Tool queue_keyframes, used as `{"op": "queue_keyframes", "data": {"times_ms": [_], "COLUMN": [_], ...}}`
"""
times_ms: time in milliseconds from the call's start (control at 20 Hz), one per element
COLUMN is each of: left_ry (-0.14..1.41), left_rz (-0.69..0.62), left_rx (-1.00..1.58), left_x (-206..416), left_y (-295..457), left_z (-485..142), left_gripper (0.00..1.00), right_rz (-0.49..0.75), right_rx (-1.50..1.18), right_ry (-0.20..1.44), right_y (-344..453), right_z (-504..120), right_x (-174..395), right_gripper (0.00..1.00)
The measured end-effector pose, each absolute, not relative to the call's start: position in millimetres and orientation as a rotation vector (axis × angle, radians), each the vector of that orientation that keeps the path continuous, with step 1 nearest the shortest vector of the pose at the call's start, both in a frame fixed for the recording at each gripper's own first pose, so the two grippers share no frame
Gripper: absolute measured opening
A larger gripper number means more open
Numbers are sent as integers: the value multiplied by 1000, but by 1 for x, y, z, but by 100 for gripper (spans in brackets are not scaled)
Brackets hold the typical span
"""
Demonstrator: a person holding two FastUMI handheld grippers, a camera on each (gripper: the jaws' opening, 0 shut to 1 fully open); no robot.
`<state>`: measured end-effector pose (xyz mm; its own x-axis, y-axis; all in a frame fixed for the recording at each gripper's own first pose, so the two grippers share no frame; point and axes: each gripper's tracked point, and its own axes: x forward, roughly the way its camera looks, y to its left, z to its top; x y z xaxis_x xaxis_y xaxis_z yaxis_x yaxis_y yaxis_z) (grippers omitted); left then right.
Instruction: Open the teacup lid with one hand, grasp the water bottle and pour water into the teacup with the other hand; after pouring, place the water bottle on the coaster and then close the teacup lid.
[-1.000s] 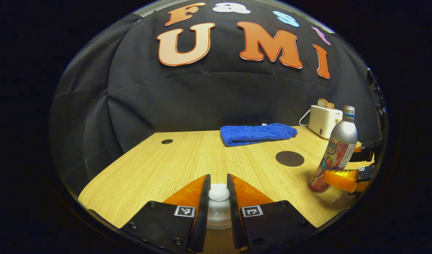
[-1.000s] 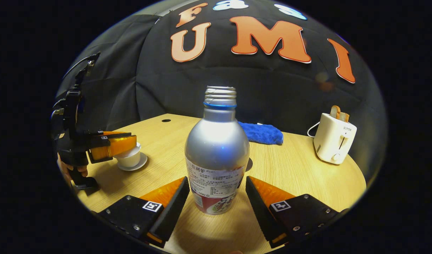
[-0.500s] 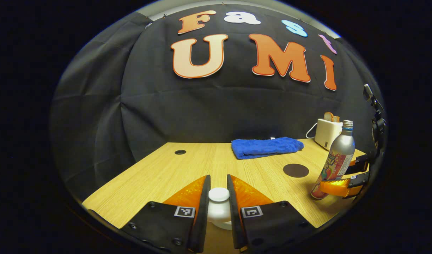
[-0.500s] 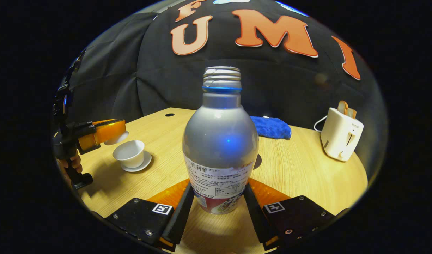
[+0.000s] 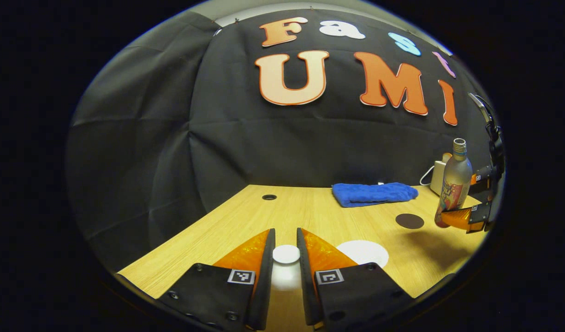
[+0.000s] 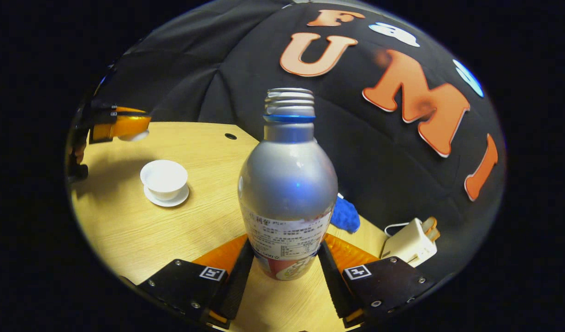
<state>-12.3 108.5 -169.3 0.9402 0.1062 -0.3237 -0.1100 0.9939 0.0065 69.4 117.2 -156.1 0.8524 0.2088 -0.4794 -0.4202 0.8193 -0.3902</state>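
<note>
Left gripper view: the left hand-held gripper is clamped on the knob of the white teacup lid, both fingers pressing it. A second ago the lid sat on the cup; it is now carried up and off to the side, and the teacup shows as an open white rim just to the right of the fingers.

In the right gripper view the right hand-held gripper holds the water bottle low on its body, fingers tight against both sides. A second ago they stood apart from the bottle on the surface. The bottle is now lifted and the view has rolled, which suggests a carry toward the cup. Its neck is uncapped.

The teacup stands open on its saucer, well apart from the bottle, with the lid held above and beyond it. The dark coaster lies bare near the blue cloth.

Judgement: lid step done, grasp done; pouring is next, and the approach must clear the raised lid.
</note>
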Motion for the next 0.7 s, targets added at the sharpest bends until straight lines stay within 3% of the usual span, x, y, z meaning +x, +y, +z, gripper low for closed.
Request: {"op": "queue_keyframes", "data": {"times_ms": [400, 450, 500, 600, 700], "left_ry": [336, 336, 337, 338, 338], "left_rz": [157, 157, 161, 174, 182], "left_rx": [-29, -31, -32, -38, -50], "left_x": [-27, -29, -30, -33, -36], "left_y": [146, 148, 153, 161, 168], "left_z": [-171, -170, -171, -173, -177], "left_gripper": [34, 29, 34, 29, 34], "right_rz": [472, 484, 487, 464, 437], "right_rx": [-798, -833, -866, -940, -1012], "right_ry": [442, 439, 430, 399, 368], "right_y": [157, 163, 166, 169, 169], "right_z": [-166, -167, -171, -171, -168], "right_x": [90, 92, 95, 106, 112], "right_gripper": [78, 78, 78, 78, 78]}}
